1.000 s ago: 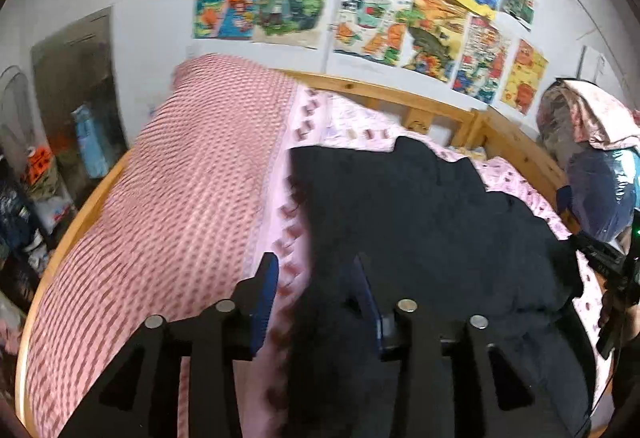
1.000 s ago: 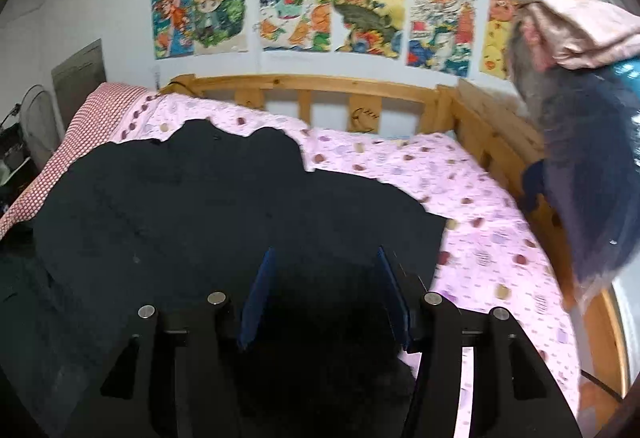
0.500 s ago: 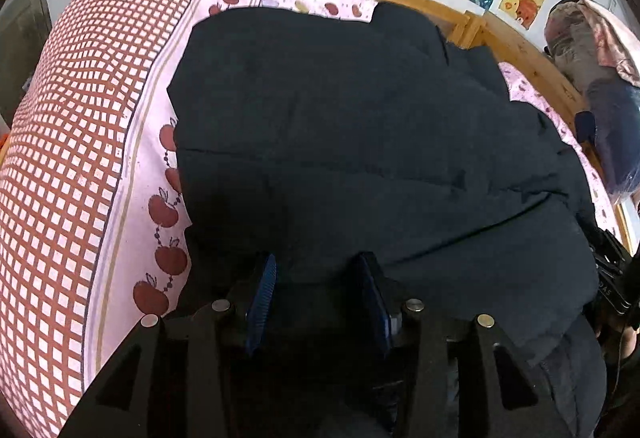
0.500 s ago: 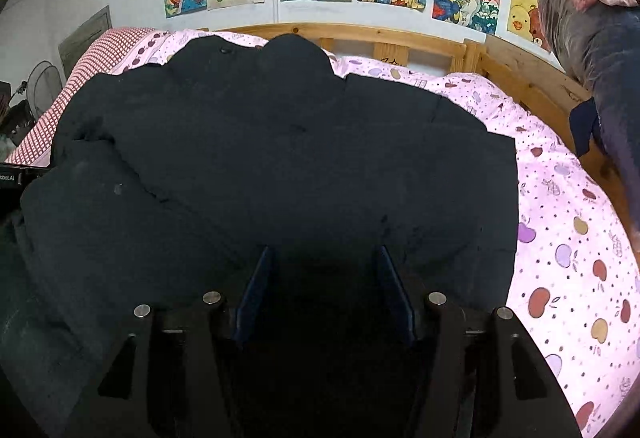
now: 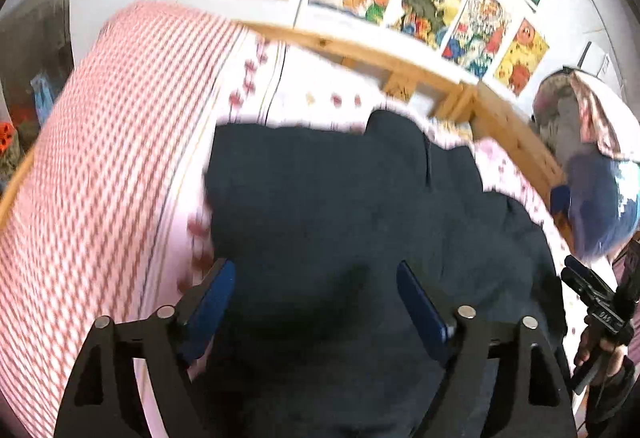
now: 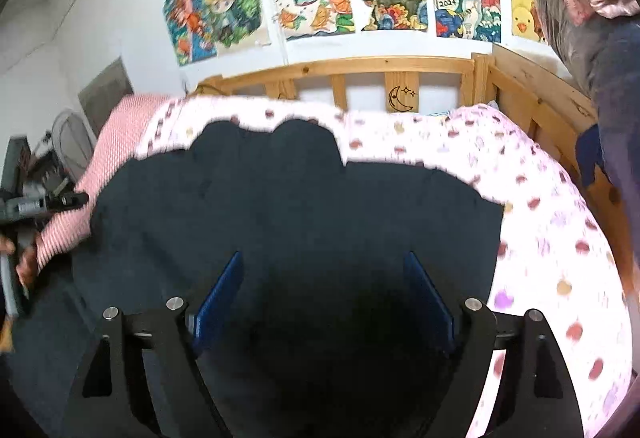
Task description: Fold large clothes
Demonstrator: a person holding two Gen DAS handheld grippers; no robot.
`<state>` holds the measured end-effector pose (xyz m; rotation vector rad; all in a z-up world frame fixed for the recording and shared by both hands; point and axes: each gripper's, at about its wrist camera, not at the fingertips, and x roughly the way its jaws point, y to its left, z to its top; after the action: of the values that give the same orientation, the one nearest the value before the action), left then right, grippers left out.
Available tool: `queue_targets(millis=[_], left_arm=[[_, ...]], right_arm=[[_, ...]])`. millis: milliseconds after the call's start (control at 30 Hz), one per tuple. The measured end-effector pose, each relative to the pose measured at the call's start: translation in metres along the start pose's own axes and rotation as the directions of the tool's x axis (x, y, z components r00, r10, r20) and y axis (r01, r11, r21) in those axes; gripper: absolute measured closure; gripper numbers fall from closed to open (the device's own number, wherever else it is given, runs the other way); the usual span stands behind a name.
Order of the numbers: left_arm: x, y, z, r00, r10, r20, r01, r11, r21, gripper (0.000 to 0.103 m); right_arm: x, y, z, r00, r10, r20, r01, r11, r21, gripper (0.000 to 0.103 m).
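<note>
Jaws of both grippers spread wide — nothing held, dark garment [image 6: 304,222] flat on bed [image 6: 552,222]

My left hand-held gripper [image 5: 316,302] stood with its blue-padded fingers [image 5: 212,292] spread wide, nothing between them, poised over the dark garment [image 5: 340,206]. My right hand-held gripper [image 6: 324,304] was likewise splayed wide and empty above the same garment, nearer the garment's right edge. From the left wrist view, my right hand [image 5: 600,348] showed at the garment's far right side, wrapped round its handle; from the right wrist view, my left hand [image 6: 24,262] showed at the garment's left.
</note>
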<state>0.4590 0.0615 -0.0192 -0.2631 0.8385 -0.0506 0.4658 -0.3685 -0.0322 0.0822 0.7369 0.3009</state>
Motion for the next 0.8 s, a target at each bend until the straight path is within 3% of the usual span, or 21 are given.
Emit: queue_targets(millis=[67,267,400,667,700,767,800], left_arm=[[0.007,-0.011,0.026,1.0,-0.009,0.014,0.009,1.0,0.017,0.017],[0.049,-0.05,0.086,0.998,-0.065,0.005,0.065,0.997,0.037,0.015],[0.091,-0.06,0.114,0.997,-0.076,-0.023,0.077,0.997,0.011,0.015],[0.177,-0.066,0.135,0.994,-0.078,-0.076,0.072,0.994,-0.083,0.016],[0.184,-0.065,0.135,0.993,-0.081,-0.081,0.074,0.993,-0.092,0.017],[0.197,-0.065,0.136,0.991,-0.097,-0.093,0.088,0.991,-0.104,0.027],[0.202,-0.065,0.134,0.988,-0.118,-0.099,0.108,0.989,-0.102,0.042]], right_arm=[[0.015,-0.002,0.03,0.999,0.048,-0.021,-0.047,0.997,0.055,0.019],[0.083,0.005,0.088,0.992,0.092,-0.092,-0.079,0.987,0.138,0.018],[0.135,0.004,0.102,0.984,0.135,-0.118,-0.104,0.966,0.236,0.018],[0.235,-0.005,0.103,0.97,0.192,-0.15,-0.115,0.903,0.415,0.019],[0.241,-0.005,0.104,0.968,0.199,-0.15,-0.118,0.898,0.424,0.022],[0.258,-0.001,0.101,0.96,0.231,-0.158,-0.139,0.883,0.448,0.043],[0.261,-0.001,0.101,0.958,0.237,-0.162,-0.141,0.879,0.455,0.052]])
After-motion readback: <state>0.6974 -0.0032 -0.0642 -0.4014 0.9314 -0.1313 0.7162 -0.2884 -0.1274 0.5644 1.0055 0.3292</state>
